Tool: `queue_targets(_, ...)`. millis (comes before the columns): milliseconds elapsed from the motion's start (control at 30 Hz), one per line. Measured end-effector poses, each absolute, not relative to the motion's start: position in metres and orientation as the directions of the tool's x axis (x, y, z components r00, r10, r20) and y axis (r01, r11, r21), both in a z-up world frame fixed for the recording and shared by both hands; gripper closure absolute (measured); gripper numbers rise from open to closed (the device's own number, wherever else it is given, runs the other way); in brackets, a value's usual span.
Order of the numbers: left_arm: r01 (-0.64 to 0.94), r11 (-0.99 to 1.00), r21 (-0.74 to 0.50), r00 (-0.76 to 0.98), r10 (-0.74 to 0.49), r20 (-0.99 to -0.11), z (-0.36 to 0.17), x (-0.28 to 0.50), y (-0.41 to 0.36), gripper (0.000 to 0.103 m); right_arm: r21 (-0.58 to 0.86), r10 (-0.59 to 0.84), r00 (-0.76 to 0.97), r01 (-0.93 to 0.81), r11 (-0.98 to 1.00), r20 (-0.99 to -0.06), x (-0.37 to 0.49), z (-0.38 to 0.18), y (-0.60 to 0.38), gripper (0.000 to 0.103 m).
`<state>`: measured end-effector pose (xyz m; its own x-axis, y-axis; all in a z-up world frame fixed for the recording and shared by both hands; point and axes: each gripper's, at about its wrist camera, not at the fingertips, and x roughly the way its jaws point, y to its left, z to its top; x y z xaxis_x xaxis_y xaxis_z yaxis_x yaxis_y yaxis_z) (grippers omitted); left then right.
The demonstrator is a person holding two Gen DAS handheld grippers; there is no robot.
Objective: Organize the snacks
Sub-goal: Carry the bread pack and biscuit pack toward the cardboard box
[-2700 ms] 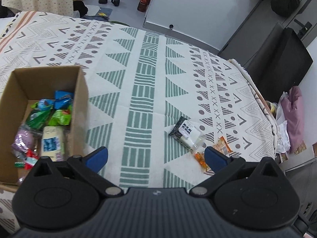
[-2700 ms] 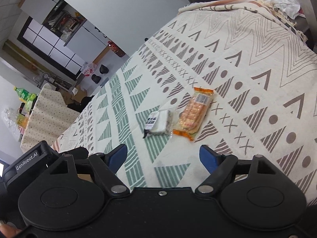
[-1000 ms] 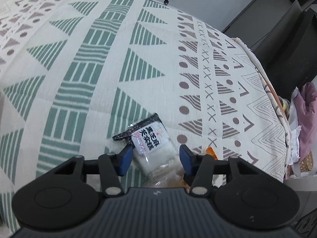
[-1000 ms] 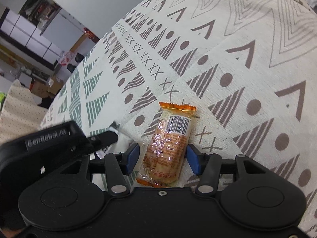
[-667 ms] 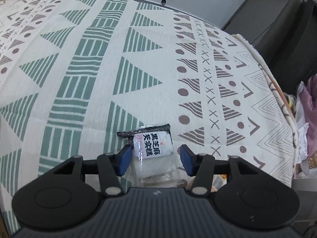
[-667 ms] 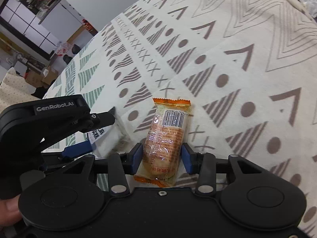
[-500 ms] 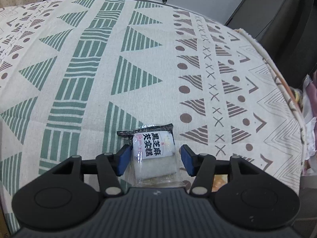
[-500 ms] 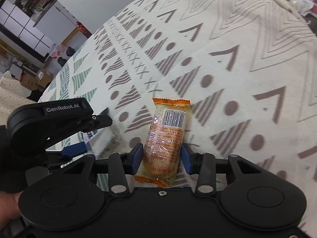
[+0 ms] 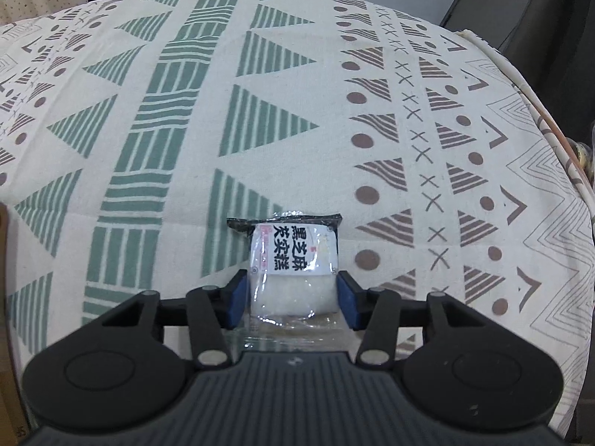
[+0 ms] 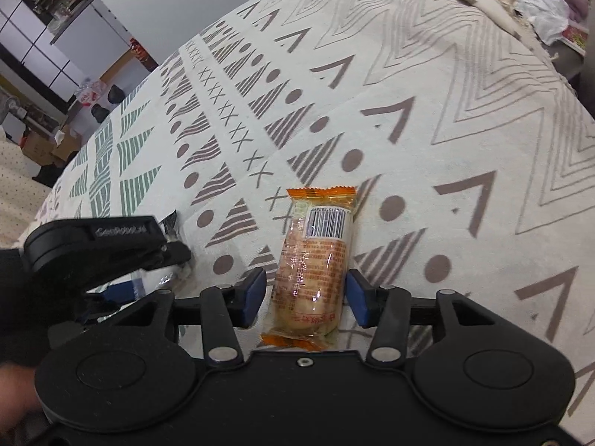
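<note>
Two wrapped snacks: white rice cake (image 9: 293, 260), orange-wrapped pastry (image 10: 314, 260).

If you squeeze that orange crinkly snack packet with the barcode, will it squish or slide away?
The orange plastic snack packet with the barcode looks puffy and rounded, so it would probably give a little. Its shiny film may be slippery against the right gripper, whose jaws are opening around it. Lying flat on the patterned tablecloth, it seems unlikely to roll.

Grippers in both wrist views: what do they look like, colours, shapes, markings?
Both the left gripper and right gripper are black plastic, with round housings, silver pivot screws and blue finger pads. The left one's side bears pale lettering, blurred here. A dark sleeve shows beside it.
</note>
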<state>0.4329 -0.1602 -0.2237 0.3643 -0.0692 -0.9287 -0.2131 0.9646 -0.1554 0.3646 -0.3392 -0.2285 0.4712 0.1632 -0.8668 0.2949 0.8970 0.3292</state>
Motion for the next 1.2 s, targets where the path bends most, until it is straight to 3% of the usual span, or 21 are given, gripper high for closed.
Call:
queue_targets(300,-0.217,0.962,-0.163,0.358,-0.076,-0.931,-0.218,0.409,-0.146,0.056,0.26,0.106,0.461,0.284,0.923,-0.881,0.358,-0.225,-0.334,0.065)
queue_targets(1200,-0.235,0.938,-0.255,0.502,-0.108,-0.858,-0.132,0.319,-0.078,0.057,0.421,0.238,0.598,0.185,0.888,-0.765,0.29,-0.138,-0.286,0.066)
